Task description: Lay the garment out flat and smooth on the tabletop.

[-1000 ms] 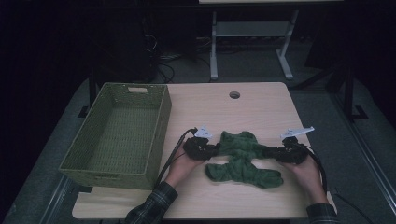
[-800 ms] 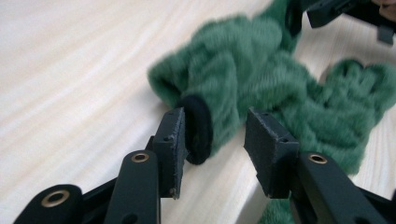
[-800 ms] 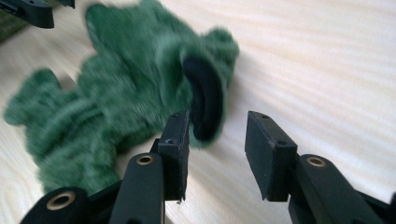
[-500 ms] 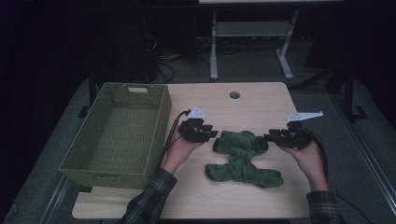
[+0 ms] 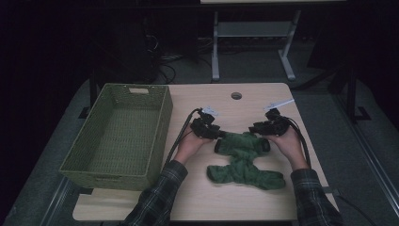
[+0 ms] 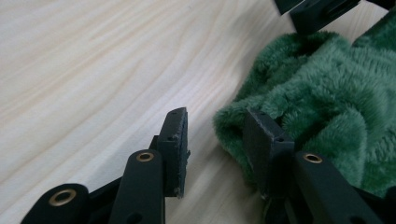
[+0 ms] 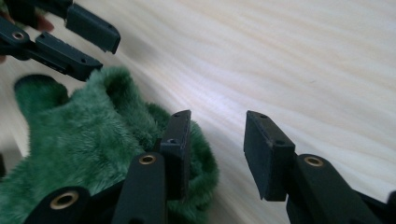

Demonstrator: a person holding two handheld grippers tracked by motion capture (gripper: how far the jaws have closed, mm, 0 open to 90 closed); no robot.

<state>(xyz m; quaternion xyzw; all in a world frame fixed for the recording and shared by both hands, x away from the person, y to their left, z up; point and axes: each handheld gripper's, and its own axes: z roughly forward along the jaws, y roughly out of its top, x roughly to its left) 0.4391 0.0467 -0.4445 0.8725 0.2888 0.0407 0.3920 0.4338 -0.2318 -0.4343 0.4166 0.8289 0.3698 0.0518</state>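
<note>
A fuzzy green cloth [image 5: 244,160] lies crumpled on the pale wooden counter [image 5: 263,197], right of the counter's middle and toward its near edge, with one rumpled lobe spreading near and to the right. The left hand-held gripper [image 5: 217,135] sits at the cloth's far left corner, held in the person's left hand [image 5: 190,143], and the right hand-held gripper [image 5: 254,129] sits at the cloth's far right corner, held in the right hand [image 5: 287,141]; the two point toward each other across the upper edge of the cloth. In the left gripper view the jaws stand part-way apart with bare wood showing in the gap between them; one pad [image 6: 175,149] rests over the counter and the other lies against the edge of the green pile [image 6: 327,112], so nothing is pinched. These jaws have just been opening. In the right gripper view the jaws are likewise part-way apart over bare wood, with the cloth [image 7: 93,149] bunched against the outside of one finger [image 7: 180,140] and nothing between the pads; the other hand-held gripper [image 7: 88,46] shows at the far side of the cloth there, its jaws also apart. A woven olive basket [image 5: 117,136] stands on the left part of the counter, well apart from the cloth. Black cables trail from both tools back toward the person's plaid sleeves [image 5: 160,193]. A round grommet hole [image 5: 236,95] sits near the counter's far edge.
</note>
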